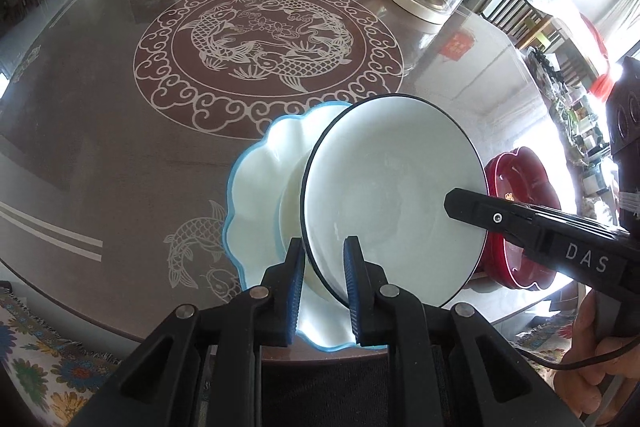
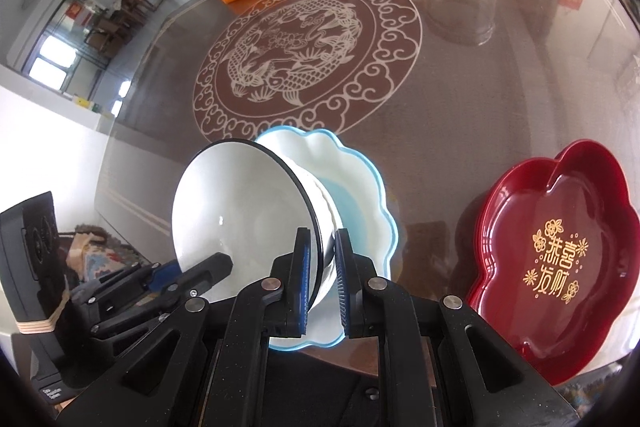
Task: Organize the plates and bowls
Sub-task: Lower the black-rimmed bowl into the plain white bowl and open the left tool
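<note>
The white bowl with the dark rim (image 1: 394, 195) is tilted steeply, its open face turned toward the left gripper (image 1: 323, 287). Both grippers pinch its rim from opposite sides: the left gripper near the lower edge, the right gripper (image 2: 322, 283) at the edge close to it. Just behind and under the bowl lies the blue-edged scalloped plate (image 1: 260, 179) on the table (image 1: 100, 115). The red tray (image 2: 560, 259) stands apart, to the right of the right gripper. The next move probably depends on this tilt (the bowl's base points toward the plate).
</note>
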Available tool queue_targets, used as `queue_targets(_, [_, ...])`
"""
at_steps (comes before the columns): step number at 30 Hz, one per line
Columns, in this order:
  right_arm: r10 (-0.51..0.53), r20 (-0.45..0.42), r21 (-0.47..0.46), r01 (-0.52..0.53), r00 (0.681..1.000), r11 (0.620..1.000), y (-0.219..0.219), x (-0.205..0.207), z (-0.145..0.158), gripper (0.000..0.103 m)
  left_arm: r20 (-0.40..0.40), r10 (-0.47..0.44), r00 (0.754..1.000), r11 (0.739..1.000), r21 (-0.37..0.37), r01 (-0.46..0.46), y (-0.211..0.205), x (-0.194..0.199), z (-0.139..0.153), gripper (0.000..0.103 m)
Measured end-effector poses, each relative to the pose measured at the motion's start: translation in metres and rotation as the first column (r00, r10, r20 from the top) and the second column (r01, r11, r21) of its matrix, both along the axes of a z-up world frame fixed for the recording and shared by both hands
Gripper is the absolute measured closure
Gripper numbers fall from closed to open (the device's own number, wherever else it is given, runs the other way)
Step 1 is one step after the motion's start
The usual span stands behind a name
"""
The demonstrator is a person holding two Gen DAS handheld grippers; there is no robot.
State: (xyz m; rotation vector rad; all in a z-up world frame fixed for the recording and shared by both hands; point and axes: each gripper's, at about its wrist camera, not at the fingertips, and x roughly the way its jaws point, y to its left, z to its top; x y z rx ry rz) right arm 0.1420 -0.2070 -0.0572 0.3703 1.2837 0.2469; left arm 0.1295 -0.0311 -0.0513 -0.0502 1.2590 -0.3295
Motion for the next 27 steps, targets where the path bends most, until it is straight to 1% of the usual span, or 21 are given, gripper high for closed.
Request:
queue_targets(4, [-0.006, -0.006, 0.009, 0.006, 1.000, 1.000, 0.000, -0.003, -0.008, 0.088, 0.041, -0.020, 0.999, 0.999, 0.049, 0.018, -0.005, -0.002, 0.001, 0.084])
queue_targets(7, [0.001, 0.018, -0.009, -0.001, 1.000, 1.000, 0.002, -0.005, -0.007, 0.089, 0.069, -0.049, 0.996, 0.993, 0.113, 0.041, -0.011, -0.004, 0.000, 0.083])
queue_targets(9, [0.015, 0.039, -0.041, -0.013, 0.999, 0.999, 0.005, -0.007, -0.005, 0.090, 0.082, -0.059, 0.995, 0.989, 0.142, 0.046, -0.013, -0.005, -0.001, 0.080])
queue_targets(13, [0.039, 0.072, -0.096, -0.032, 0.997, 0.995, 0.012, -0.010, -0.002, 0.091, 0.096, -0.064, 0.993, 0.988, 0.146, 0.049, -0.012, -0.004, -0.001, 0.080])
queue_targets(16, [0.045, 0.083, -0.104, -0.036, 0.996, 0.994, 0.012, -0.010, -0.002, 0.091, 0.119, -0.066, 0.991, 0.989, 0.142, 0.049, -0.010, -0.003, 0.005, 0.078])
queue_targets(18, [0.044, 0.095, -0.101, -0.034, 0.995, 0.994, 0.012, -0.011, -0.002, 0.091, 0.163, -0.064, 0.985, 0.991, 0.130, 0.043, -0.008, -0.004, 0.014, 0.074])
queue_targets(20, [0.039, 0.109, -0.083, -0.030, 0.993, 0.996, 0.010, -0.012, -0.002, 0.087, 0.200, -0.055, 0.978, 0.992, 0.119, 0.032, -0.004, -0.006, 0.024, 0.067])
queue_targets(21, [0.031, 0.117, -0.072, -0.022, 0.993, 0.997, 0.008, -0.013, -0.001, 0.086, 0.219, -0.047, 0.975, 0.994, 0.110, 0.023, -0.001, -0.007, 0.028, 0.057])
queue_targets(22, [0.018, 0.127, -0.058, -0.011, 0.992, 0.998, 0.006, -0.015, 0.001, 0.086, 0.244, -0.037, 0.969, 0.995, 0.100, 0.013, 0.002, -0.009, 0.033, 0.044])
queue_targets(23, [0.002, 0.141, -0.036, 0.003, 0.990, 0.999, 0.003, -0.017, 0.005, 0.081, 0.274, -0.023, 0.961, 0.995, 0.097, -0.003, 0.006, -0.012, 0.038, 0.037])
queue_targets(24, [-0.015, 0.162, -0.015, 0.017, 0.987, 1.000, 0.000, -0.020, 0.009, 0.077, 0.308, -0.007, 0.951, 0.995, 0.101, -0.025, 0.009, -0.016, 0.041, 0.027])
queue_targets(25, [-0.030, 0.191, -0.002, 0.031, 0.981, 1.000, -0.003, -0.024, 0.016, 0.063, 0.340, 0.010, 0.940, 0.993, 0.107, -0.049, 0.012, -0.020, 0.044, 0.022])
queue_targets(26, [-0.045, 0.226, -0.003, 0.047, 0.973, 0.999, -0.005, -0.029, 0.022, 0.052, 0.366, 0.024, 0.930, 0.991, 0.112, -0.069, 0.016, -0.024, 0.046, 0.021])
queue_targets(27, [-0.056, 0.268, -0.017, 0.063, 0.962, 0.998, -0.006, -0.036, 0.030, 0.048, 0.384, 0.031, 0.923, 0.990, 0.116, -0.082, 0.018, -0.027, 0.048, 0.021])
